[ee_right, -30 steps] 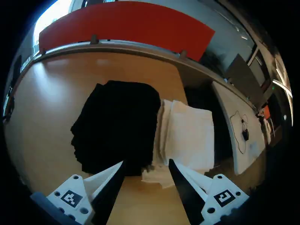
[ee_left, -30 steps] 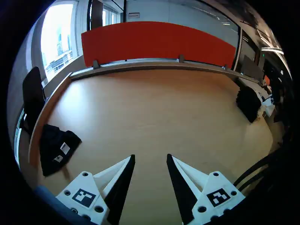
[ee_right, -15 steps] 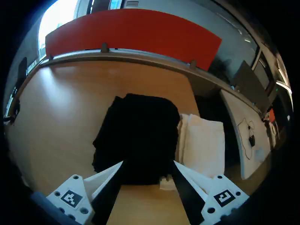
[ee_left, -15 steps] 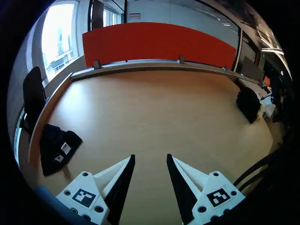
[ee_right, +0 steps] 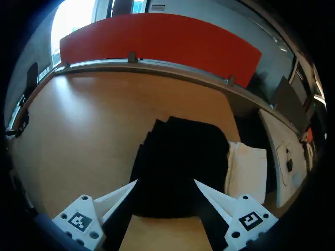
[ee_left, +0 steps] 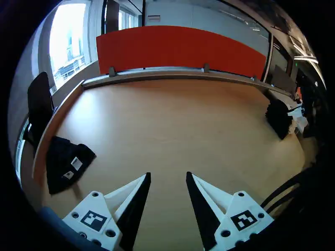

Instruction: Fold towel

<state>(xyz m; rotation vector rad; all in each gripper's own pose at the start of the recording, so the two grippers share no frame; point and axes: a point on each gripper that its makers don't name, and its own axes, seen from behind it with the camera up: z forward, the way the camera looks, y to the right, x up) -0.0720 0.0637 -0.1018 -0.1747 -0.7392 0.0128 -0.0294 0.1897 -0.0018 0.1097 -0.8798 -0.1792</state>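
In the right gripper view a stack of black towels (ee_right: 180,163) lies on the wooden table (ee_right: 83,125), with a stack of folded white towels (ee_right: 249,171) touching its right side. My right gripper (ee_right: 166,181) is open, its fingers spread over the near edge of the black stack, which hides part of their inner sides. In the left gripper view my left gripper (ee_left: 167,174) hangs open above bare table (ee_left: 176,121) with nothing between its fingers. A crumpled black cloth (ee_left: 63,163) with white tags lies to its left, and the black stack (ee_left: 278,119) sits far right.
A red partition (ee_left: 180,44) runs along the table's far edge. A dark chair (ee_left: 39,104) stands beyond the left edge. To the right of the towels a white desk (ee_right: 284,154) carries a cable. Black cables cross the left gripper view's lower right corner.
The right gripper has shifted left and closer: the black stack now sits between its fingers and the white stack has slid to the right. The left gripper has barely moved.
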